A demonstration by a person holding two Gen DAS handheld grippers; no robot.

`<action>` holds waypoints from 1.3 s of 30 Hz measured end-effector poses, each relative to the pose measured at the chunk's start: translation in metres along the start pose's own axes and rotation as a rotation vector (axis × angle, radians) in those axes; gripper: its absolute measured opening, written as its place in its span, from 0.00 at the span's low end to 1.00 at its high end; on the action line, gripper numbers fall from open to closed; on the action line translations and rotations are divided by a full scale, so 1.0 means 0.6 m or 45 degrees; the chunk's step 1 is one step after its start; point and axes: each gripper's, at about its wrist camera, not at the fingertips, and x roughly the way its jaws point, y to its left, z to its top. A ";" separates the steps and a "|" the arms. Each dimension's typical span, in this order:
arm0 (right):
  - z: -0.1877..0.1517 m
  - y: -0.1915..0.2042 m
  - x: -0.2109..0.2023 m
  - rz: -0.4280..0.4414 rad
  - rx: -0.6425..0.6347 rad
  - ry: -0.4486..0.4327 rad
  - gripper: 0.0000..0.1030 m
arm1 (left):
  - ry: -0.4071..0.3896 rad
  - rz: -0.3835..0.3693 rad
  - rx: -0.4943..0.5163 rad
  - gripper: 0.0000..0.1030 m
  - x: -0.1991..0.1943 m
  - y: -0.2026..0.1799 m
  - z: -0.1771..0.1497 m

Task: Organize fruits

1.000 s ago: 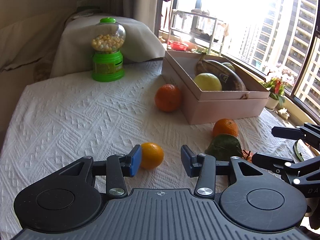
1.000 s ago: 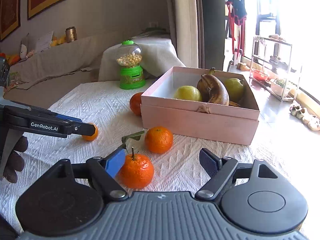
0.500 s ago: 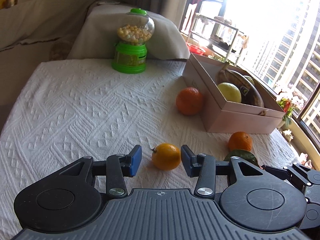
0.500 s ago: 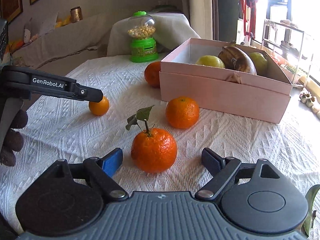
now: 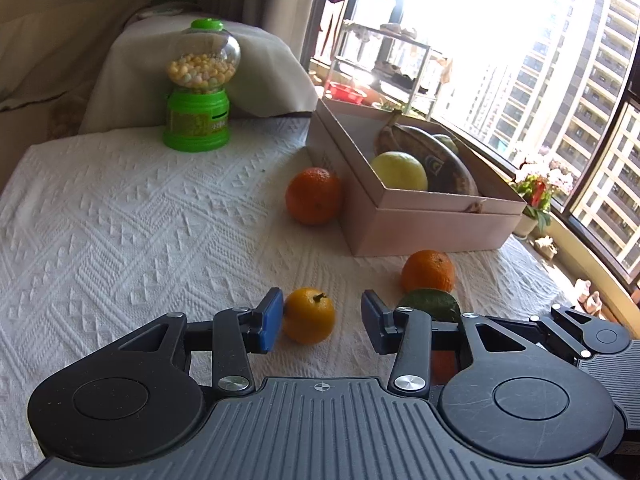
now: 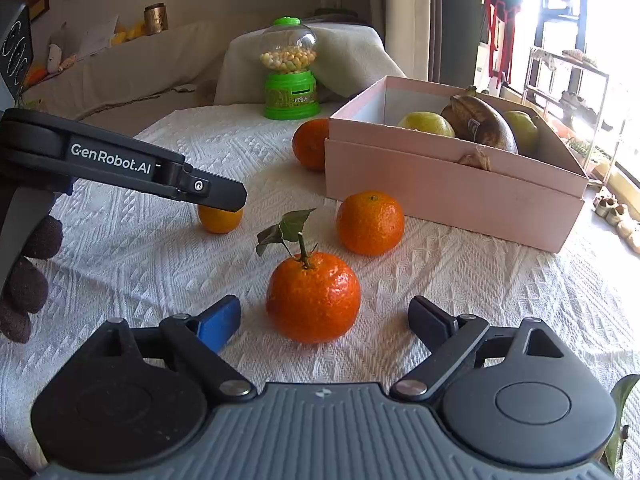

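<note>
My left gripper [image 5: 322, 322] is open around a small yellow-orange fruit [image 5: 309, 315] on the white cloth; the fruit lies close to the left blue pad. It also shows in the right wrist view [image 6: 220, 219] under the left gripper's finger. My right gripper [image 6: 324, 320] is open around a leafy-stemmed mandarin [image 6: 313, 296], not touching it. Two more mandarins lie loose: one [image 6: 370, 223] in front of the pink box [image 6: 448, 188], one [image 6: 311, 144] at its left corner. The box holds a yellow-green fruit [image 6: 426, 124], a dark banana [image 6: 480, 122] and a green fruit [image 6: 520, 130].
A green candy dispenser [image 5: 199, 88] stands at the back of the table. A cloth-covered object [image 5: 260, 72] sits behind it. A window with a rack is on the right. The table edge drops off right of the box.
My left gripper has shifted so the small fruit sits nearer its left pad. My right gripper has moved forward, and the leafy mandarin now lies between its open fingers.
</note>
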 end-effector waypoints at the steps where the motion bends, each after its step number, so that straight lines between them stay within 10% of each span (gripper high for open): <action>1: 0.000 0.000 0.000 -0.001 0.000 0.000 0.89 | 0.003 0.013 0.014 0.46 0.003 -0.001 0.000; 39: 0.025 0.007 -0.051 -0.008 -0.176 -0.056 0.93 | 0.009 0.024 0.045 0.36 0.009 0.016 -0.034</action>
